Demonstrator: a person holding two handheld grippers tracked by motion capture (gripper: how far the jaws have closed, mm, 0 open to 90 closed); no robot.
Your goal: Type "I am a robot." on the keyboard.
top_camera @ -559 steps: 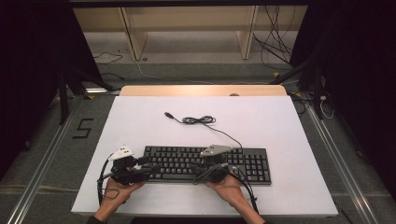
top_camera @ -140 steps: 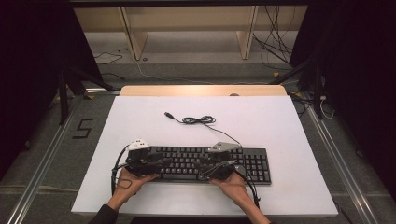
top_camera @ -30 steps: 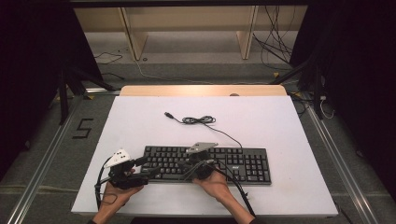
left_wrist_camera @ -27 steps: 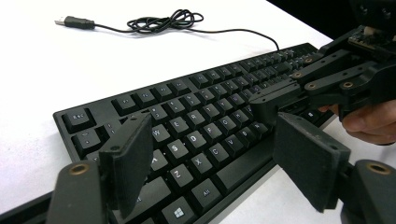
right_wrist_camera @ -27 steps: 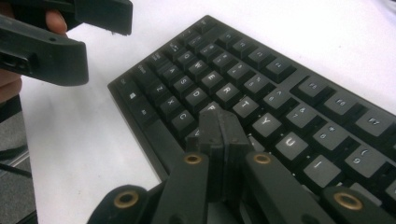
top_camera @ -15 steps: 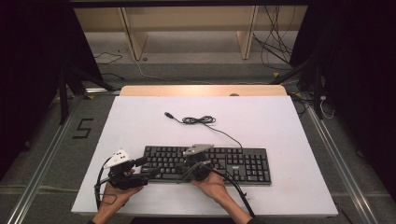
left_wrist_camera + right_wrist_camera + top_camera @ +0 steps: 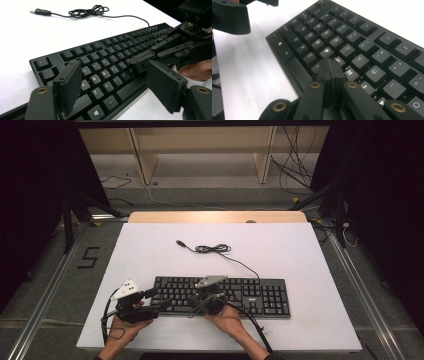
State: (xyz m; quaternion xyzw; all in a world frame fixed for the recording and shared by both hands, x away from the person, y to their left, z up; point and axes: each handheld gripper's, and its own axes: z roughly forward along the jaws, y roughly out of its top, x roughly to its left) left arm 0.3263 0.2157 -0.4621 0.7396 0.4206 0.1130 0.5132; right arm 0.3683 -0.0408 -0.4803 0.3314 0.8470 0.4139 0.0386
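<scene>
keyboard (image 7: 235, 294): 1 | tools: 2 | table (image 7: 310, 255): 1

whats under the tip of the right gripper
The closed right gripper sits on the keyboard around the G and H keys; the key beneath its tip is covered.
</scene>
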